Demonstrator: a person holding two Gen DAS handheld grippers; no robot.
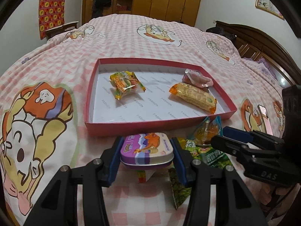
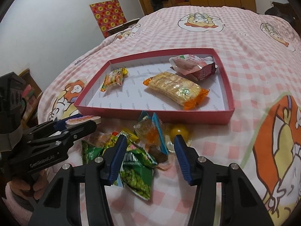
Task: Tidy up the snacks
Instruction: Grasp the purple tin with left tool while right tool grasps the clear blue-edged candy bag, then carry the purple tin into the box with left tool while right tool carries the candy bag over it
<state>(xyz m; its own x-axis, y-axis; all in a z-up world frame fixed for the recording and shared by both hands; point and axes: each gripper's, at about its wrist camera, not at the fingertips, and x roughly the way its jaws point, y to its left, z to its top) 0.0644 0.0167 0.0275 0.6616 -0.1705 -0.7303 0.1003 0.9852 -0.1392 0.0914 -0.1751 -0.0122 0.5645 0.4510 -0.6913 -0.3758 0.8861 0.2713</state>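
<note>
Left wrist: your left hand-held gripper [image 1: 147,154] had both pads clamped on the purple tin [image 1: 146,148], held just short of the red tray's [image 1: 105,127] near wall. Tray middle was free.

Right wrist: your right hand-held gripper [image 2: 149,156] was wide open, empty, over the snack pile [image 2: 135,162] on the bed [image 2: 254,60].

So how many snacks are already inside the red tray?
3: a burger gummy pack at the left, a long cracker pack at the right, and a pink pack in the far right corner. Anything beneath them would be hidden.
</note>
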